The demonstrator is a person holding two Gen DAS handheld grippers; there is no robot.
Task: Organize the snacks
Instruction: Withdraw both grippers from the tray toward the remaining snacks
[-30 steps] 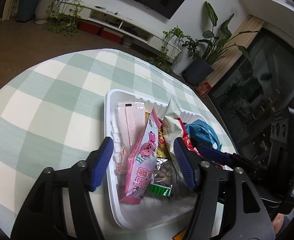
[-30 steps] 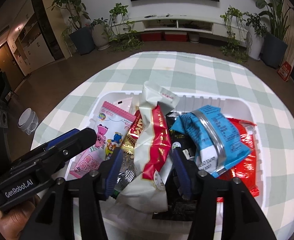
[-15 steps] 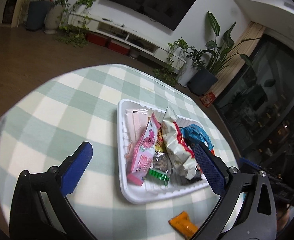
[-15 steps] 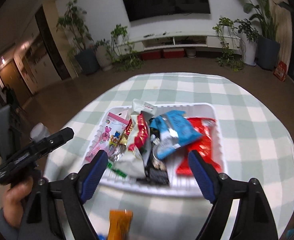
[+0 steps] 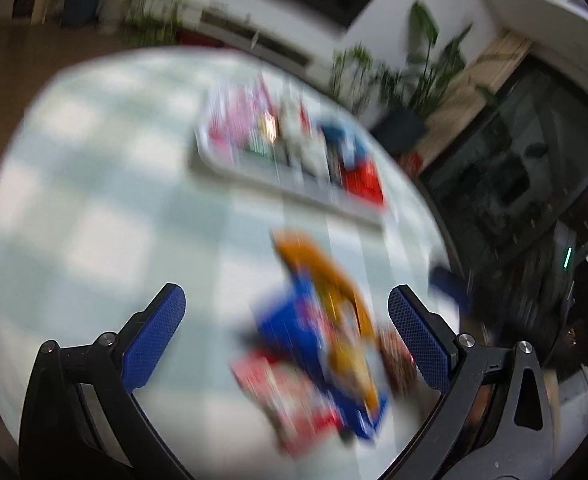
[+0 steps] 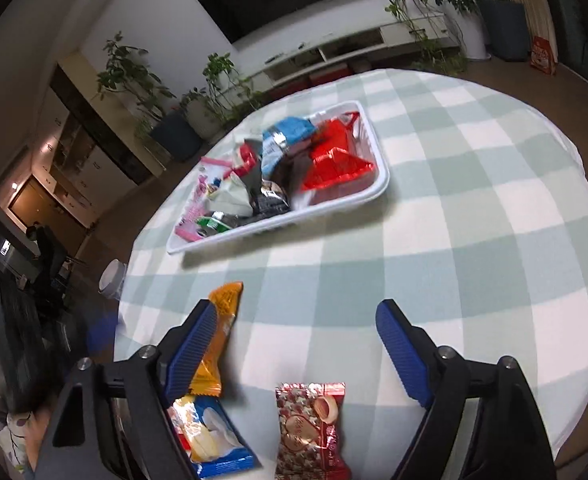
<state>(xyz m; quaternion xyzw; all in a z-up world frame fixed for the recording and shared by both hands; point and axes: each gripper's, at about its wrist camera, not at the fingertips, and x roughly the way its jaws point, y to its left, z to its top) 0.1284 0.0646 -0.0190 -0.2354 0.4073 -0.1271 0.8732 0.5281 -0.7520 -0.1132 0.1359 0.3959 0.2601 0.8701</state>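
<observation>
A white tray point(image 6: 342, 205) full of snack packets sits toward the far side of the round checked table point(image 6: 474, 208). Loose packets lie near me: an orange one point(image 6: 224, 312), a blue-and-white one point(image 6: 218, 440) and a red-brown one point(image 6: 314, 428). My right gripper point(image 6: 296, 308) hangs open over bare cloth, with the orange packet just beyond its left finger. The left wrist view is blurred by motion. It shows the tray point(image 5: 254, 168) farther off and my left gripper point(image 5: 286, 296) wide open above the orange point(image 5: 322, 276), blue point(image 5: 290, 332) and red point(image 5: 286, 392) packets, gripping none.
The table edge curves close on the left and right of the right wrist view. A pale cup-like object point(image 6: 112, 280) stands on the floor beside it. Potted plants point(image 6: 174, 132) and a TV unit line the far wall. A person sits far off at the left point(image 6: 48, 240).
Both grippers have drawn back from the tray and opened wide. The white-and-red packet that stood between the right fingers stays in the tray. Loose packets near the table edge have come into view.
</observation>
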